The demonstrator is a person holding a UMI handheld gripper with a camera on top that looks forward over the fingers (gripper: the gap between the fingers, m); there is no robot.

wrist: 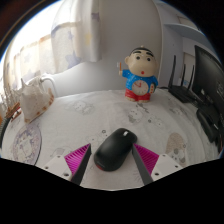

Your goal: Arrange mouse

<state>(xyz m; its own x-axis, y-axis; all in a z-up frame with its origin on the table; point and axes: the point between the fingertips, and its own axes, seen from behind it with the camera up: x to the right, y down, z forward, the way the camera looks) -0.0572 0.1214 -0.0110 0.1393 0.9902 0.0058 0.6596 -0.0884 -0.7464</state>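
Clearly the claw [113, 165] stands open, black mouse [114, 149] between its fingers; no readable writing shows.

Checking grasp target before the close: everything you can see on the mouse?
The mouse is black, smooth and rounded, plastic by its look, with a slightly glossy top. No cable or wheel can be made out. It lies flat on the pale table, lengthwise between the fingers of the gripper, tilted slightly. The pink pads flank it with gaps showing, so the fingers are open, not pressing it.
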